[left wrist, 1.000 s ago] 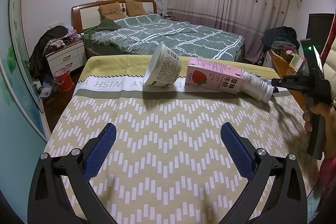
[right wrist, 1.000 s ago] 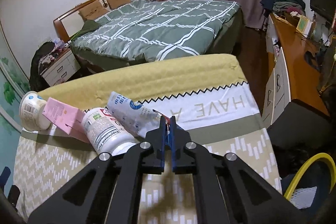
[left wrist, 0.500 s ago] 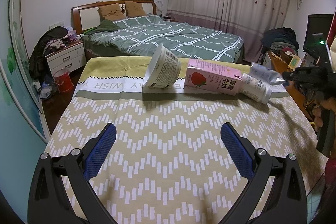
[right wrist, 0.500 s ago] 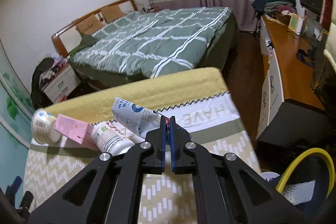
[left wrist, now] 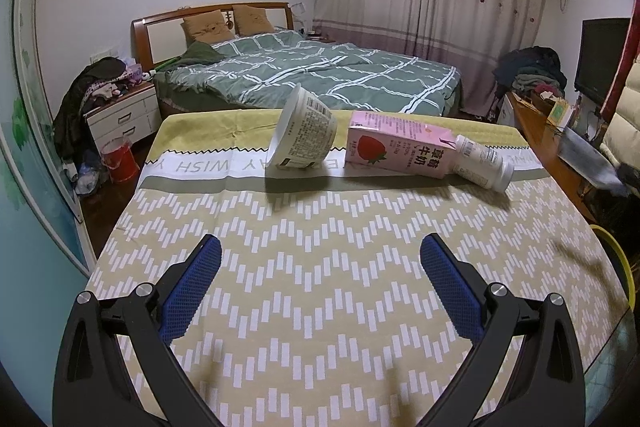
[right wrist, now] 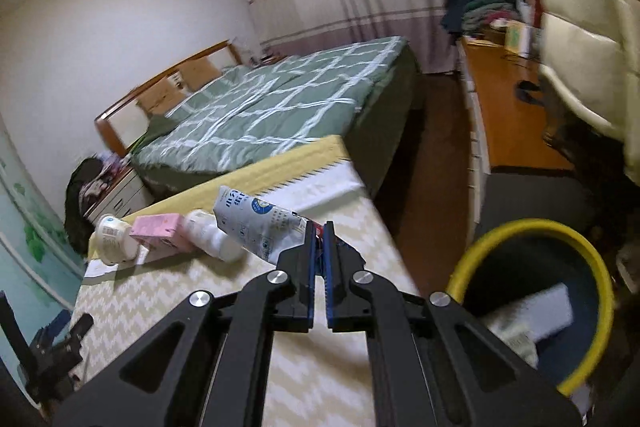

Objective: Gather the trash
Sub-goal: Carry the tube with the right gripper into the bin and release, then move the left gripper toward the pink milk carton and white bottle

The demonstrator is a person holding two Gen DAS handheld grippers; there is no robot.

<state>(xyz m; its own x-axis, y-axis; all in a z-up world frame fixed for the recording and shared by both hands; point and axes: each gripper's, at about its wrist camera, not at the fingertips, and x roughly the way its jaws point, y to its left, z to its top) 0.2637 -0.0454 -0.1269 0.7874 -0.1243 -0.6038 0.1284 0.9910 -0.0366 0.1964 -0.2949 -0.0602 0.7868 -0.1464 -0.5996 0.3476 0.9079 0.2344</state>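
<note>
My right gripper [right wrist: 319,227] is shut on a white and blue squeezed tube [right wrist: 256,223] and holds it in the air past the table's right edge; the tube also shows blurred in the left wrist view [left wrist: 584,163]. A yellow-rimmed dark bin [right wrist: 536,303] with some trash inside stands on the floor at the right. On the table lie a tipped white paper cup [left wrist: 302,131], a pink strawberry milk carton [left wrist: 400,149] and a white plastic bottle [left wrist: 482,161]. My left gripper [left wrist: 320,283] is open and empty over the near part of the table.
The table has a yellow zigzag cloth [left wrist: 320,235]. Beyond it stands a bed with a green quilt [left wrist: 320,75]. A wooden desk [right wrist: 508,115] runs along the right wall. A nightstand [left wrist: 124,115] and a red bucket [left wrist: 118,159] stand at the left.
My right gripper has lifted the tube off the table and carried it to the right, toward the yellow-rimmed bin. The left gripper has not moved.
</note>
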